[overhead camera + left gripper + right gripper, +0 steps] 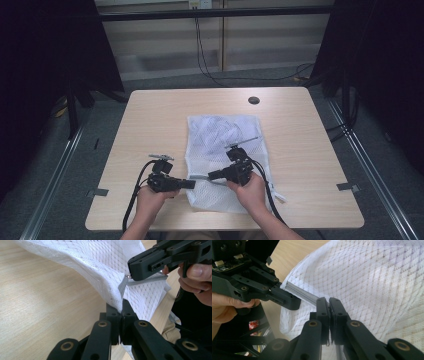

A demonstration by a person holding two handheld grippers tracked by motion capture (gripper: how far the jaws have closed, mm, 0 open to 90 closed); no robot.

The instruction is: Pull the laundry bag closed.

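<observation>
A white mesh laundry bag (225, 140) lies flat on the wooden table (155, 125), with pale cloth inside its far half. My left gripper (191, 184) lies level at the bag's near left edge; in the left gripper view (121, 305) its jaws are shut on the mesh (100, 262) next to the grey zipper strip (123, 287). My right gripper (212, 175) points left toward it over the bag. In the right gripper view (328, 302) its jaws are shut on the grey zipper strip (304, 295), a short way from the left gripper (292, 301). The mesh (374, 277) bulges behind.
A round black grommet (254, 100) sits in the table near its far edge. Small metal brackets (100, 192) (347, 186) clip the left and right edges. Cables (205, 65) hang behind the table. Dark curtains flank both sides.
</observation>
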